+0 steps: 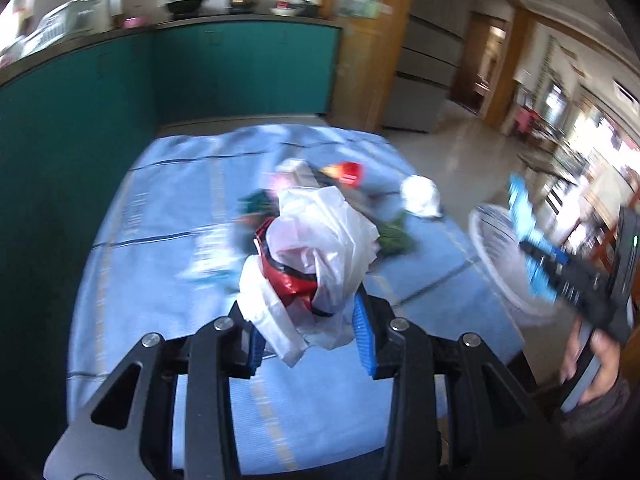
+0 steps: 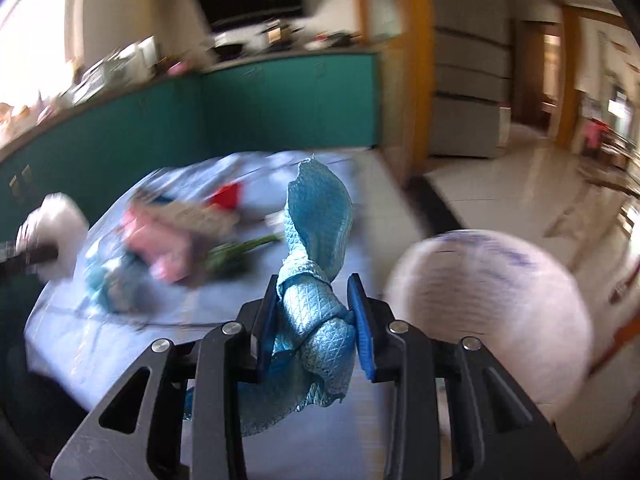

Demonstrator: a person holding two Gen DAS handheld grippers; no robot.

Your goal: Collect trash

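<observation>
My left gripper (image 1: 310,340) is shut on a crumpled white plastic bag (image 1: 324,240) wrapped around a red and black wrapper, lifted above the blue tablecloth (image 1: 160,248). My right gripper (image 2: 316,312) is shut on a bunched light-blue cloth (image 2: 316,280), which stands up between the pads. The left wrist view shows the right gripper (image 1: 536,256) at the right with the cloth (image 1: 520,200) in it. At the far left of the right wrist view the white bag (image 2: 52,232) is blurred. Loose trash lies on the table: a red wrapper (image 1: 348,172), a white wad (image 1: 420,196), green stalks (image 2: 240,248), pink packaging (image 2: 160,236).
A white mesh basket (image 2: 492,292) stands off the table's right edge, close to the right gripper. Teal cabinets (image 1: 240,68) with a cluttered counter run behind and left of the table. Tiled floor (image 1: 460,160) opens to the right. A person's hand (image 1: 600,368) holds the right gripper's handle.
</observation>
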